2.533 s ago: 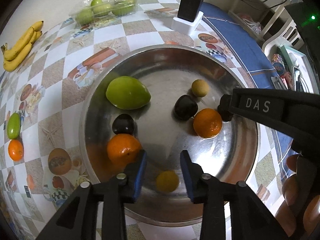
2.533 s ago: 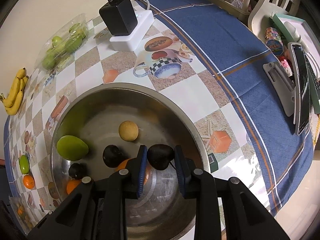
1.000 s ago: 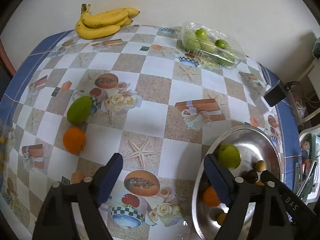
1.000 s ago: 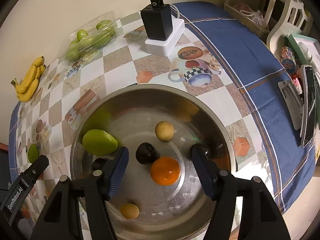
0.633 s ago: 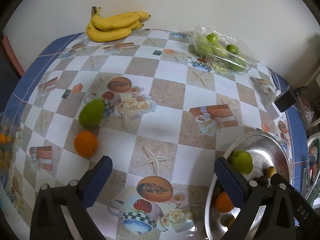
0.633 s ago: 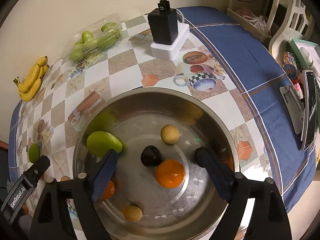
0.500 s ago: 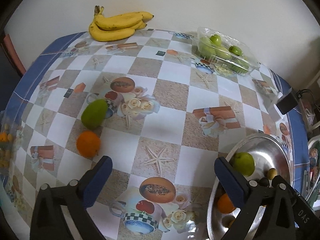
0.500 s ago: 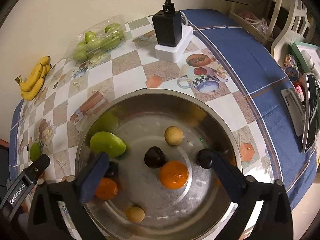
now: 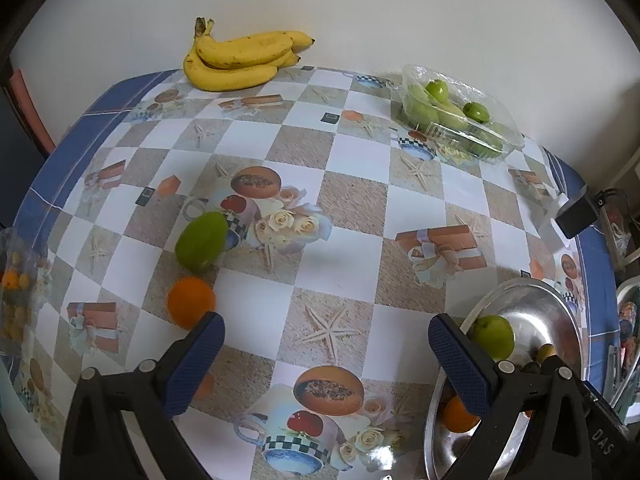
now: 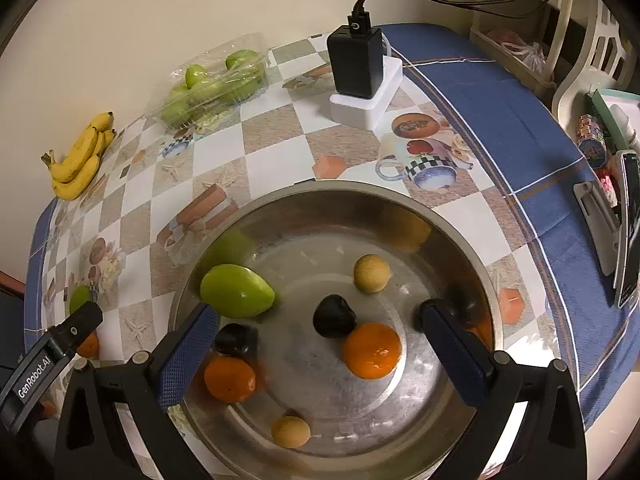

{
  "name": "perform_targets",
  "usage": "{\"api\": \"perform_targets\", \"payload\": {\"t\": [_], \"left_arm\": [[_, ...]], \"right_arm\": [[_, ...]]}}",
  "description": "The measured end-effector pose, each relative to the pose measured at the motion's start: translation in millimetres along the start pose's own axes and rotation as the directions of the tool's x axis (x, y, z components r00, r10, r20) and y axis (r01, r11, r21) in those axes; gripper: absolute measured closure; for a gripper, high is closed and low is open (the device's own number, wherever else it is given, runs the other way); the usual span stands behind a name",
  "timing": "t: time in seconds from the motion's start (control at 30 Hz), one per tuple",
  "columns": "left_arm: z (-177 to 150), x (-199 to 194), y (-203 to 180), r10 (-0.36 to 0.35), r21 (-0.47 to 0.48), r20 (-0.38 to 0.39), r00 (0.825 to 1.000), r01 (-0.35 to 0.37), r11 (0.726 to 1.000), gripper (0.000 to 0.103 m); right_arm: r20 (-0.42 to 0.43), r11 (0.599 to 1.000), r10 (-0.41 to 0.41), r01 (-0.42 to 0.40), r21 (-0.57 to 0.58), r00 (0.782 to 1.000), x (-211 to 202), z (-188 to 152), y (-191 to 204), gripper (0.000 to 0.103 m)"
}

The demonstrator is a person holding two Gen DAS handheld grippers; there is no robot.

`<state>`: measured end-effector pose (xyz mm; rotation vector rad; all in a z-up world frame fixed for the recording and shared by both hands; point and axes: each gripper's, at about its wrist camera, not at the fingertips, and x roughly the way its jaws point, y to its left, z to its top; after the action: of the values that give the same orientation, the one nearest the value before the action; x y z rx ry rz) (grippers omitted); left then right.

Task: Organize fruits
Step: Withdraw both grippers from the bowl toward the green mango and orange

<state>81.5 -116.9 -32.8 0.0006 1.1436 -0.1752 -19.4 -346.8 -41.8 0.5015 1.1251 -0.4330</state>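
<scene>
Both my grippers hung open and empty over the fruit table.

My left gripper had its fingers spread wide above the checked tablecloth, holding nothing; an orange lay just beside my left fingertip, with a green mango just beyond it. A banana bunch and a clear box of green fruit sat at the far edge. My right gripper was equally wide apart over the steel bowl, which held a green mango, two oranges, two dark plums and two small yellow fruits. A black charger stood beyond the bowl.
</scene>
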Motion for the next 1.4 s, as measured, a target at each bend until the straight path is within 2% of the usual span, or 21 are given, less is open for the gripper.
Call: {"api": "perform_targets", "payload": {"t": [0.33,0.7,1.17,1.4], "left_arm": [[10.7,-4.0,20.4,-0.002,-0.024,0.024,1.0,0.003,1.0,0.0],[24.3,-10.6,59.1,0.07,-0.024,0.073,0.995,-0.068,0.997,0.0],[33.1,-5.3,120.5,0.123,-0.085,0.044,0.991,-0.119,0.989,0.0],[34.5,-7.5,143.0,0.133,-0.123,0.046,0.99,-0.127,0.984,0.0]], "right_arm": [[0.01,0.999,0.016,-0.016,-0.033,1.0,-0.5,-2.5,19.3,0.0],[0.003,0.991,0.07,-0.069,-0.113,0.998,2.3,-10.6,62.7,0.0],[-0.042,0.97,0.069,-0.077,-0.232,0.997,12.4,-25.8,117.0,0.0],[-0.068,0.958,0.126,-0.139,-0.252,0.99,14.6,-30.7,143.2,0.0]]}}
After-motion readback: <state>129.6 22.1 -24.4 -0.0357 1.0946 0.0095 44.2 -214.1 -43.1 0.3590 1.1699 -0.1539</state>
